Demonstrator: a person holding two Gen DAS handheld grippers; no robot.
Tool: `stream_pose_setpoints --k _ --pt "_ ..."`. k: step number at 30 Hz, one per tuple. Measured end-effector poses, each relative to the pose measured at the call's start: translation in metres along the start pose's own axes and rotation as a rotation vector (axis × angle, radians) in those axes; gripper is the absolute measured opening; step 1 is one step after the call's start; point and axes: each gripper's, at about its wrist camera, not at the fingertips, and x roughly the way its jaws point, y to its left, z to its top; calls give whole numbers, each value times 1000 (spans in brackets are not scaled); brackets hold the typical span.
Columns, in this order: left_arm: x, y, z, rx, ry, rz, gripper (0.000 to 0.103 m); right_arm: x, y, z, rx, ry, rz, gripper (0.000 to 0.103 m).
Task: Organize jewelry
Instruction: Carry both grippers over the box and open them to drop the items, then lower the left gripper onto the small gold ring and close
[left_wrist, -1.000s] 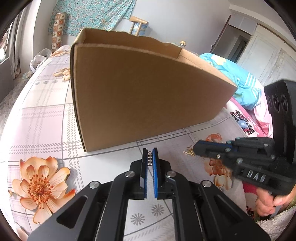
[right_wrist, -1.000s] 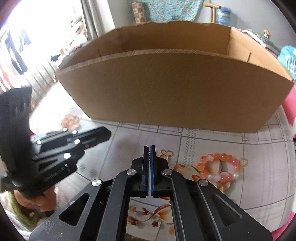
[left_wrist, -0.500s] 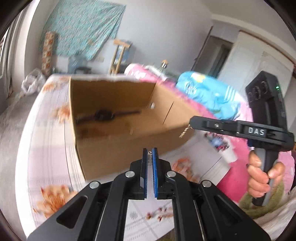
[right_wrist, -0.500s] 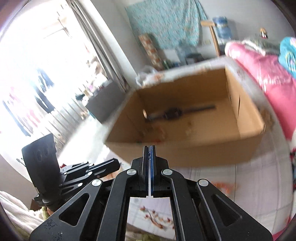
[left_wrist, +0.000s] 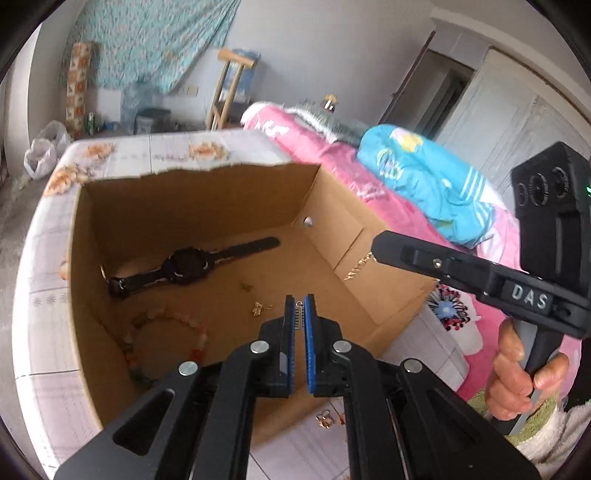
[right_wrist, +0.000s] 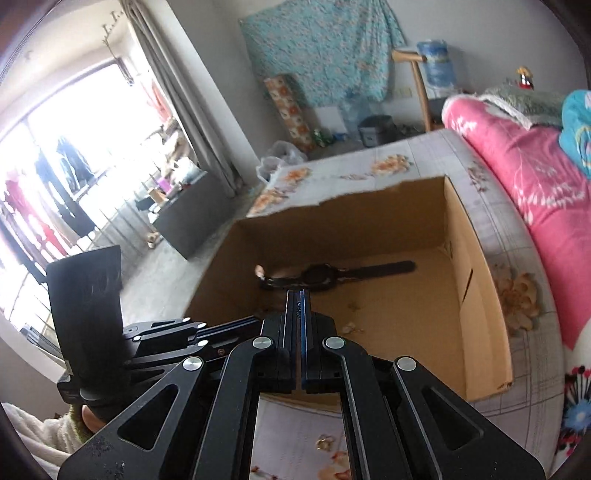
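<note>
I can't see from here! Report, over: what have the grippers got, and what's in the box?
Left gripper shut on small spring-like charm. Right gripper shut on gold chain, over box. Watch, bead bracelet inside. Nothing blocking.

A pink quilt (left_wrist: 321, 155) lies ahead and right of the tongs, a blue jacket (left_wrist: 424, 177) on it. Far ahead hang a teal cloth (right_wrist: 325, 48) and grey curtain (right_wrist: 184, 96).

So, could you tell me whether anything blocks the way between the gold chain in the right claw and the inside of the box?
Nothing visible does. The gold chain dangles from the right claw over the open-topped cardboard box, just inside its right wall.
</note>
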Motion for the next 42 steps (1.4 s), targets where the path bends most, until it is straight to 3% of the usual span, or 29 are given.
stream_pose_setpoints --k 4,6,8,22,32,37,42 --pt "19 5 4 -41 53 9 8 1 -9 -2 23 23 -16 8" --pt "21 8 4 -60 59 13 24 -3 -14 -4 42 20 -12 13" --pt "19 10 5 -65 47 16 32 -10 -18 -4 53 11 -9 17" --pt "-19 -14 -2 22 -48 82 60 -54 -29 -16 96 -65 -11 28" --pt "-70 -44 -40 160 -115 93 80 -90 -9 -44 52 -103 -12 33" --pt "-79 -56 -65 208 -106 84 84 -96 -3 -65 38 -80 -30 33" --pt "-63 -60 -94 185 -47 46 89 -89 -8 -88 78 -36 -31 33"
